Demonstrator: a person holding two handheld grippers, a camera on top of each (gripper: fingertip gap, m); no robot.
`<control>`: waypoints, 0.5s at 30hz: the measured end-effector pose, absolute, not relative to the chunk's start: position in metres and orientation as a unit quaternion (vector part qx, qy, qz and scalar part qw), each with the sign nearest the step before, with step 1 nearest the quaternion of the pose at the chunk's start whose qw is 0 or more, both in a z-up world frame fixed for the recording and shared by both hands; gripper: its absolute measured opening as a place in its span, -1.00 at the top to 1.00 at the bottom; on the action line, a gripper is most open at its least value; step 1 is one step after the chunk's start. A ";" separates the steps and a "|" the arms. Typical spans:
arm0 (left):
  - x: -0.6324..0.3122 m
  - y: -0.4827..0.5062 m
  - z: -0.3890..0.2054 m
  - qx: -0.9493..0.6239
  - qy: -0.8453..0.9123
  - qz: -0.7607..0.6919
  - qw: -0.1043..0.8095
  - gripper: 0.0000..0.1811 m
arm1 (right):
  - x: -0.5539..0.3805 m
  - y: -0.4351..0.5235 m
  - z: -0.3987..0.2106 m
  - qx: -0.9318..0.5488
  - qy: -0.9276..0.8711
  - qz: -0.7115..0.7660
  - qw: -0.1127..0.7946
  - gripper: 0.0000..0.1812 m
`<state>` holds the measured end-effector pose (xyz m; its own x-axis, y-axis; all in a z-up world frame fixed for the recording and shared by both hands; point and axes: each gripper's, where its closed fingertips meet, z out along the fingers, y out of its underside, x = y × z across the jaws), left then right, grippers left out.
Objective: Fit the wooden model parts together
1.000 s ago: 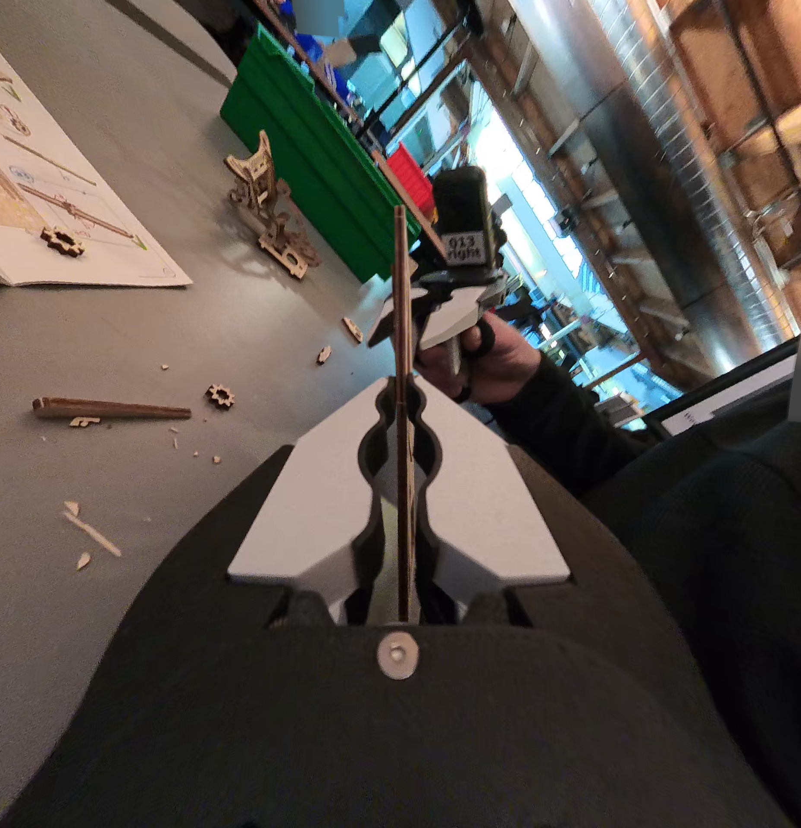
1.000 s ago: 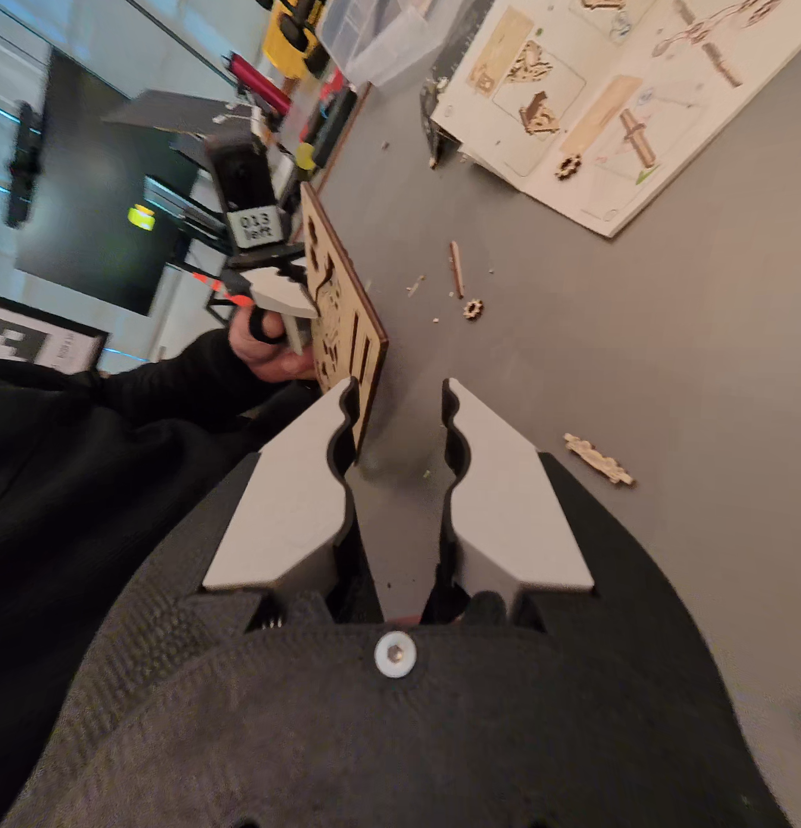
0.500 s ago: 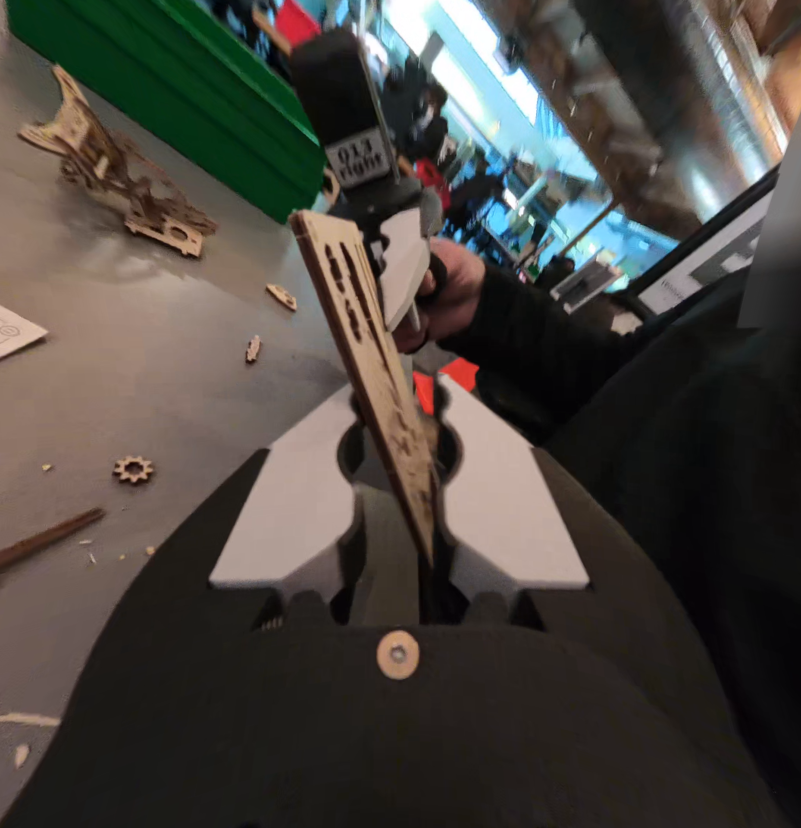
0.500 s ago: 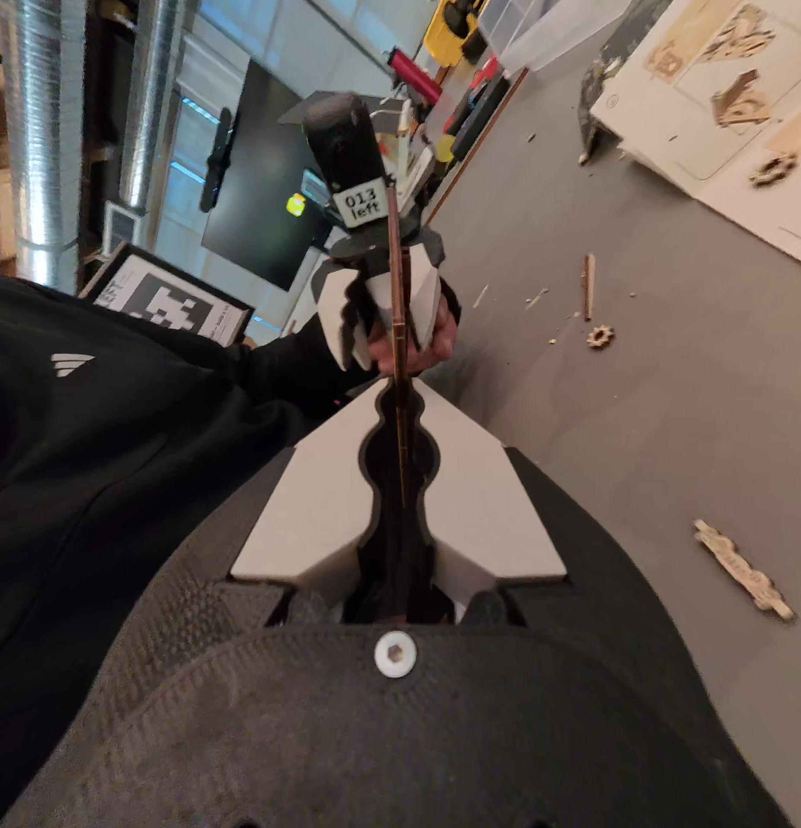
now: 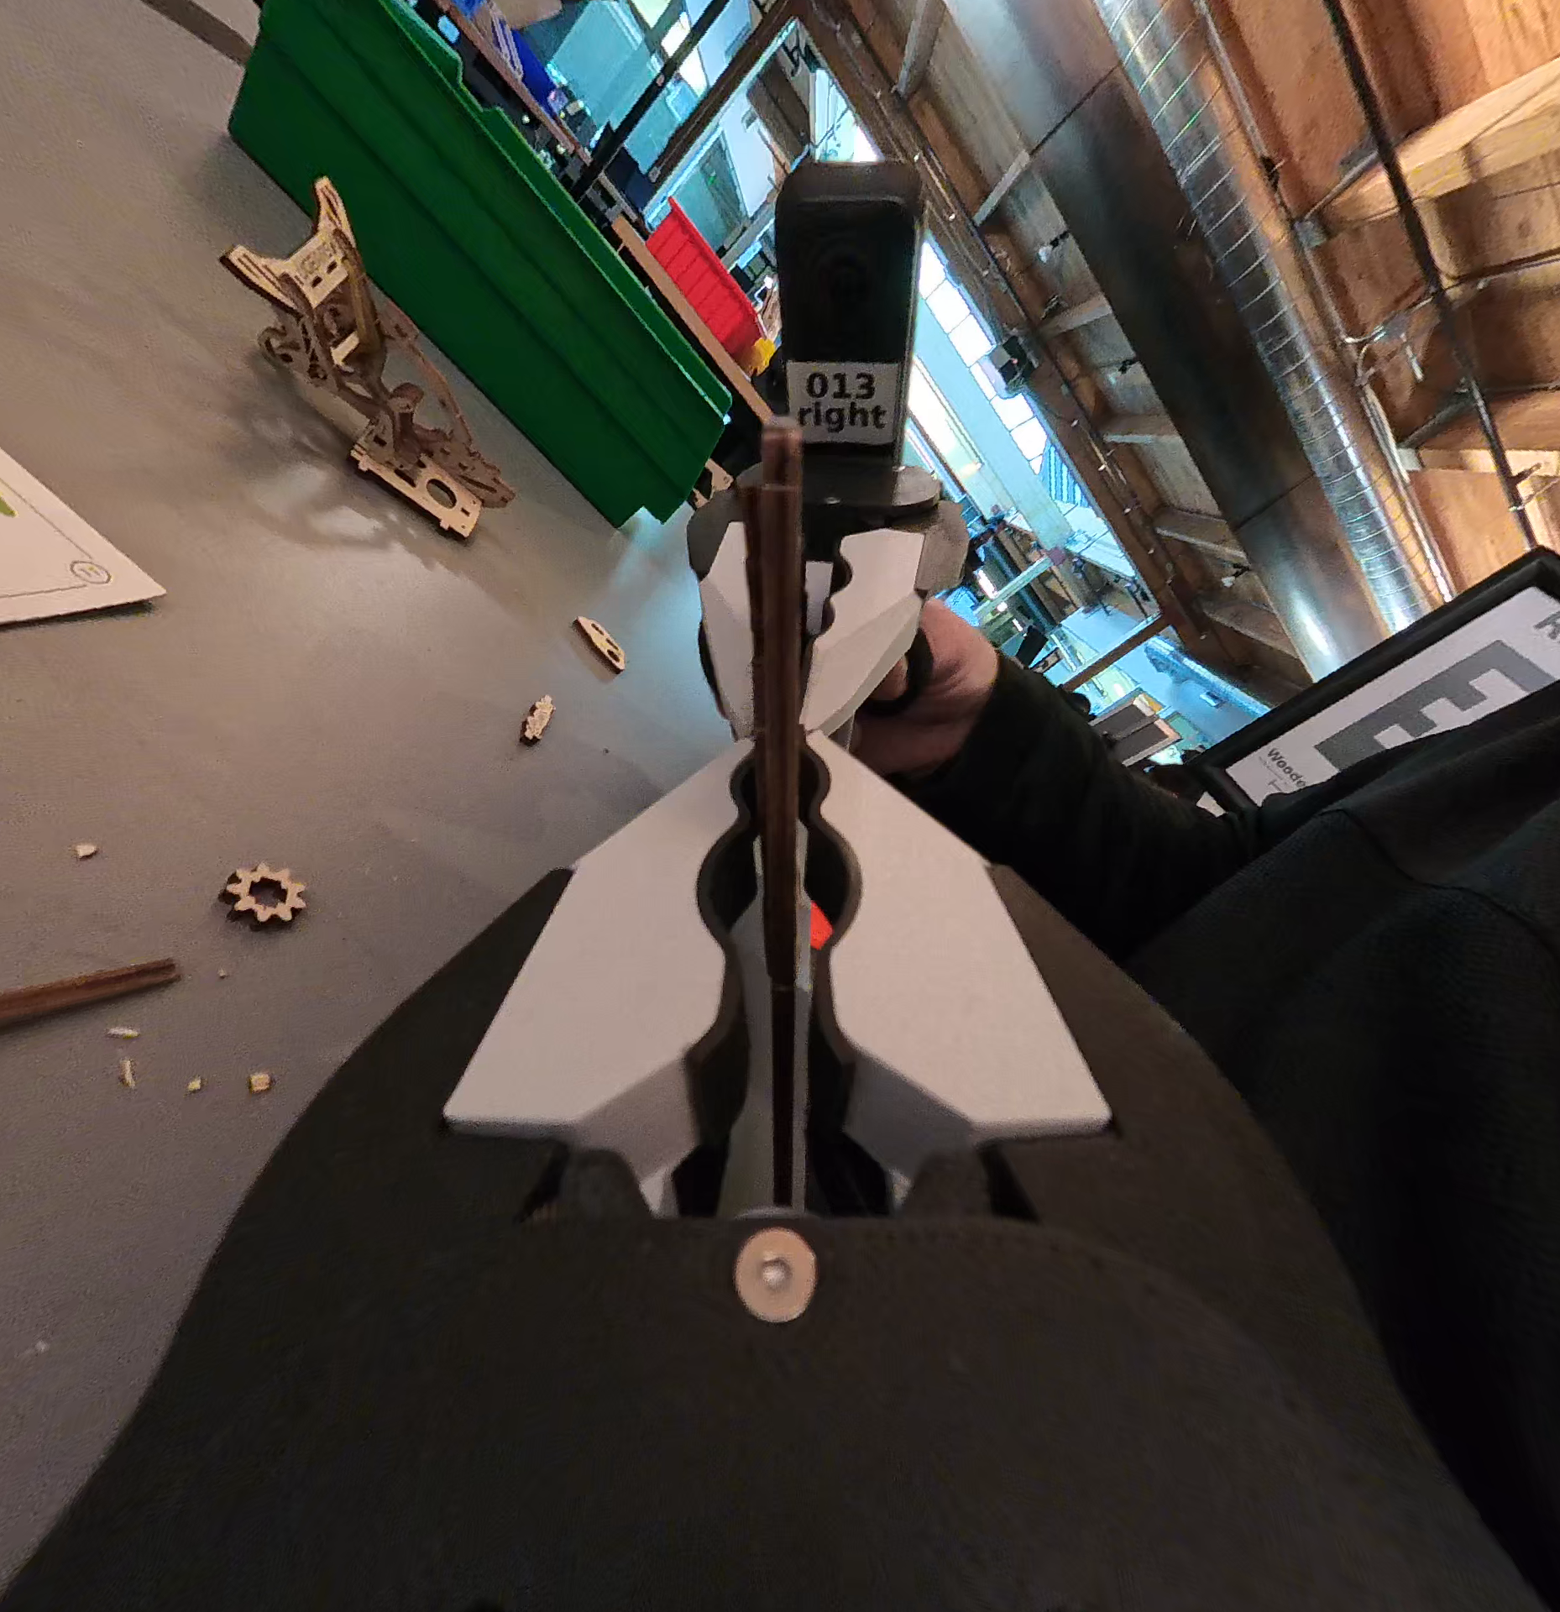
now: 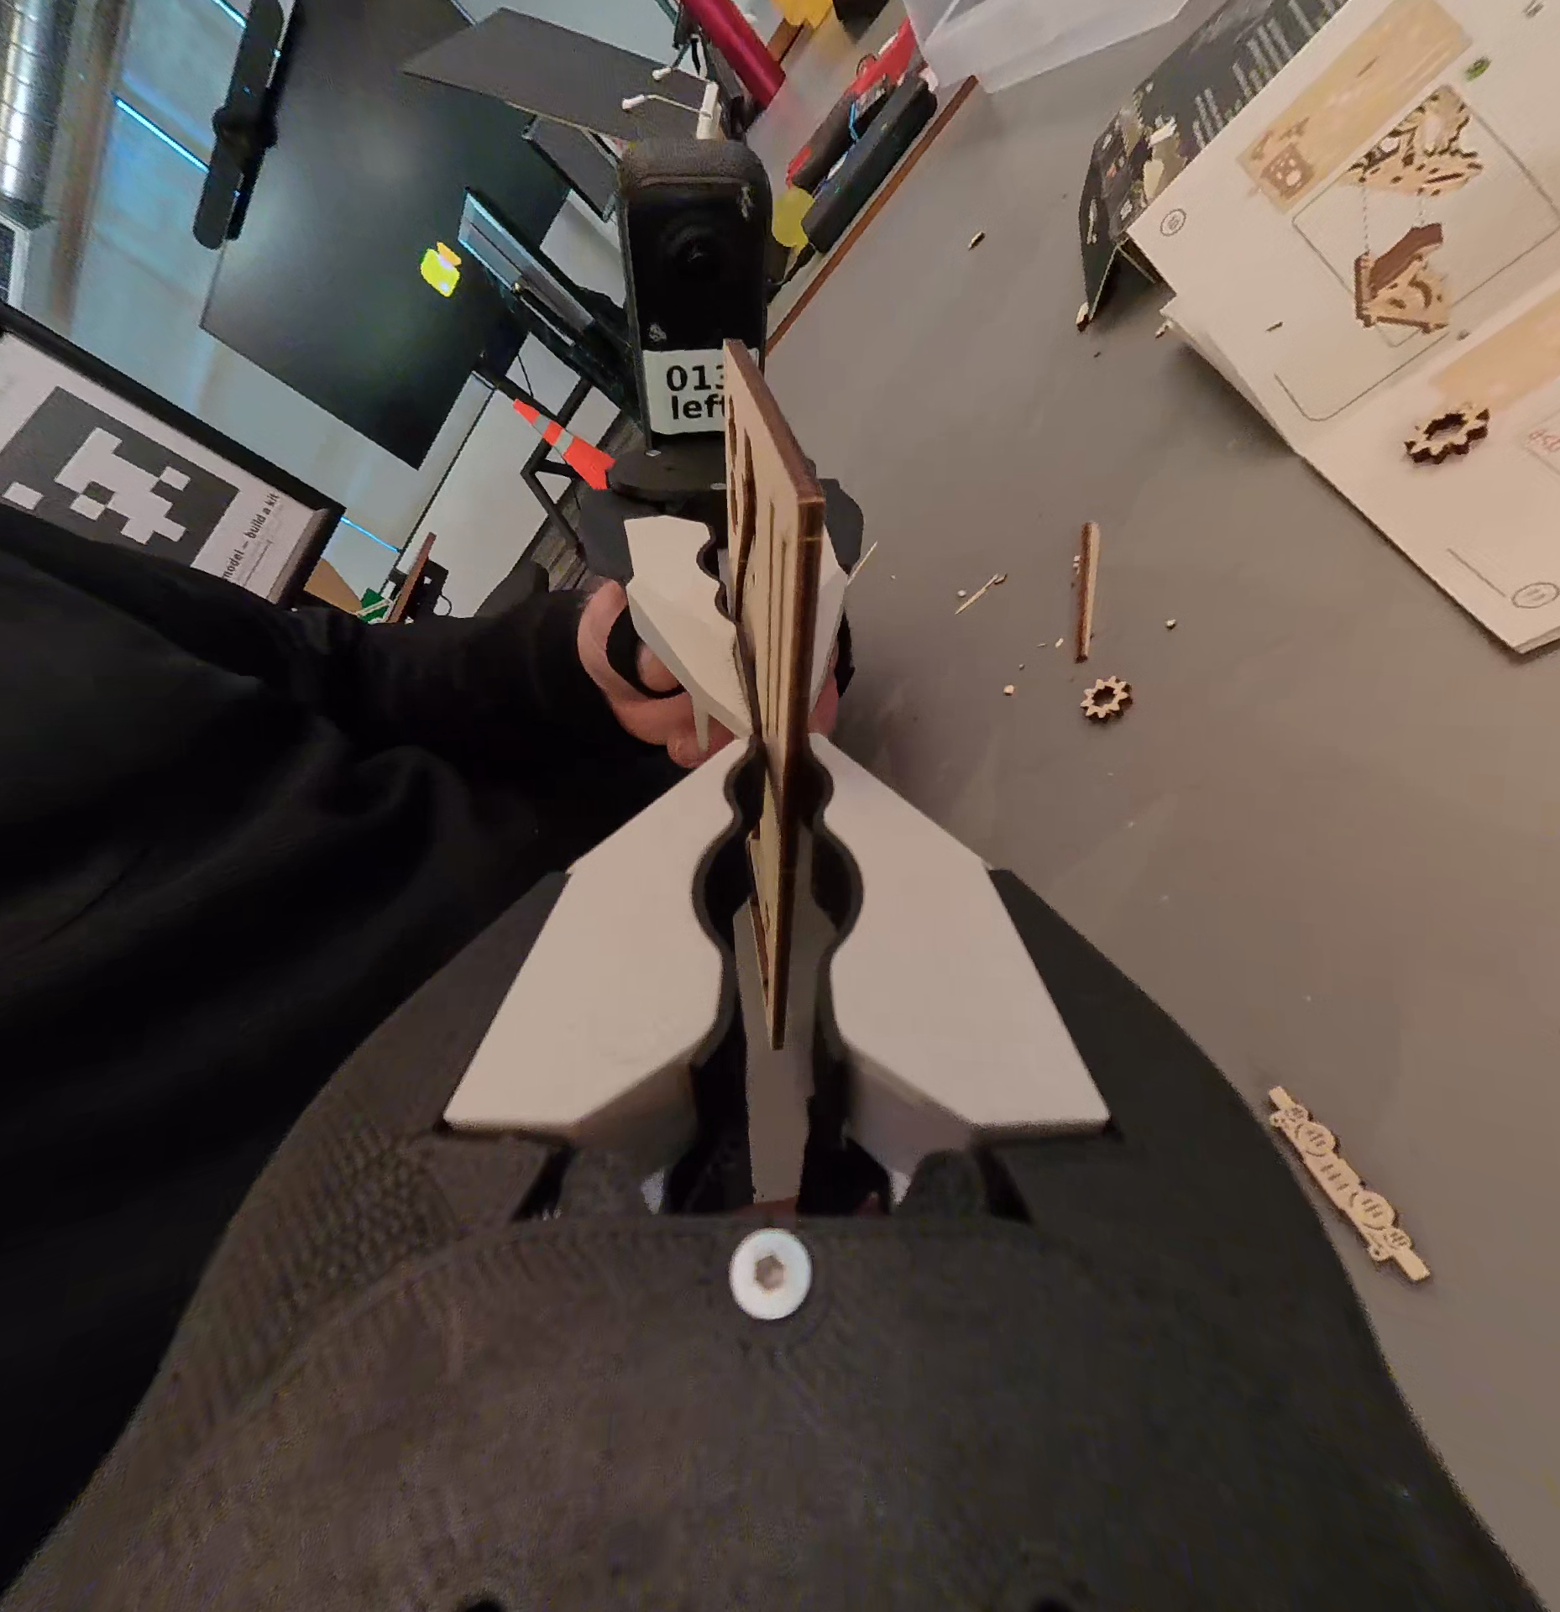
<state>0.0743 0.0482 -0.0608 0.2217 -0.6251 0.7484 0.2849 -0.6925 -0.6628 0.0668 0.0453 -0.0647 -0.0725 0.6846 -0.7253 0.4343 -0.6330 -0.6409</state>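
A thin wooden parts sheet (image 5: 778, 663) with cut-out shapes is held in the air between both grippers, edge-on in the left wrist view. My left gripper (image 5: 778, 763) is shut on one end of it. My right gripper (image 6: 776, 752) is shut on the other end of the sheet (image 6: 781, 558). Each gripper faces the other: the right one (image 5: 807, 637) shows in the left wrist view, the left one (image 6: 746, 645) in the right wrist view. A partly built wooden model (image 5: 358, 366) stands on the grey table (image 5: 236, 698).
A green crate (image 5: 497, 218) stands behind the model. Loose on the table are a gear (image 5: 264, 895), a wooden stick (image 5: 70, 994), small pieces (image 5: 600, 644) and crumbs. An instruction sheet (image 6: 1370, 366) carries a second gear (image 6: 1446, 434). A wooden strip (image 6: 1348, 1186) lies near my right gripper.
My right gripper was open beside the sheet a second ago and has closed on it. The sheet tilted in between and now stands edge-on again, held at both ends.
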 end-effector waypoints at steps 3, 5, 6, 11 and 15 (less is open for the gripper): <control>0.075 0.048 -0.055 -0.672 0.116 -0.628 0.376 0.99 | 0.067 0.045 -0.060 -0.657 -0.404 0.629 0.098 0.98; 0.074 0.048 -0.051 -0.658 0.110 -0.641 0.380 0.99 | 0.067 0.045 -0.054 -0.645 -0.394 0.648 0.096 0.99; 0.073 0.049 -0.051 -0.656 0.104 -0.640 0.386 0.99 | 0.067 0.045 -0.052 -0.640 -0.388 0.657 0.095 0.99; 0.072 0.053 -0.046 -0.644 0.081 -0.636 0.419 0.98 | 0.066 0.050 -0.047 -0.638 -0.360 0.673 0.103 0.99; 0.071 0.060 -0.048 -0.660 0.074 -0.594 0.454 0.98 | 0.064 0.057 -0.047 -0.647 -0.349 0.667 0.121 0.98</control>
<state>0.0707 0.0599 -0.0479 0.2824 -0.6373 0.7170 0.4409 -0.5776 -0.6870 0.0644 0.0566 -0.0469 -0.1340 0.6132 -0.7785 0.2898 -0.7270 -0.6225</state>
